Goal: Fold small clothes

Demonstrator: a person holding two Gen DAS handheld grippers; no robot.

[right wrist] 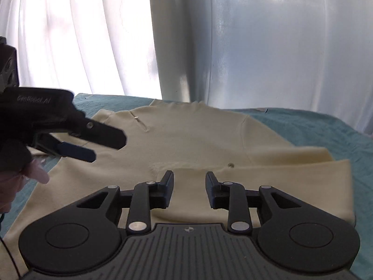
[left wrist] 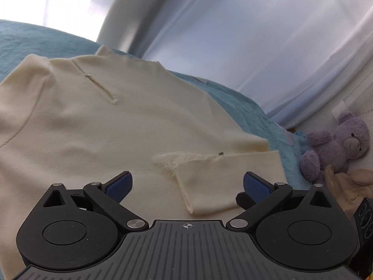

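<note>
A cream top [left wrist: 112, 126] is lying spread flat on a teal bed cover [left wrist: 244, 107], its neckline with a short slit pointing away toward the white curtains [left wrist: 256, 46]. One sleeve [left wrist: 228, 177] is lying folded in across the lower body of the garment, its cuff end resting on the cream fabric near a frayed, lacy patch [left wrist: 165, 163]. A small dark spot [left wrist: 220, 154] is showing just beside the sleeve's upper edge.

The left hand-held gripper [left wrist: 188, 184] is hovering over the near part of the top with its blue-padded fingers [left wrist: 120, 185] standing wide apart and nothing between them; the sleeve's cuff is lying below the gap. In the right wrist view the same tool [right wrist: 106, 148] is reaching in from the left above the garment's shoulder, with a person's hand [right wrist: 35, 172] wrapping its grip.

The right hand-held gripper [right wrist: 189, 186] is hanging over the folded sleeve with its jaws partly parted and holding nothing; cream fabric is showing through the gap.

Off the bed's right side, a purple teddy bear [left wrist: 338, 144] is sitting next to a beige soft toy [left wrist: 349, 189].
</note>
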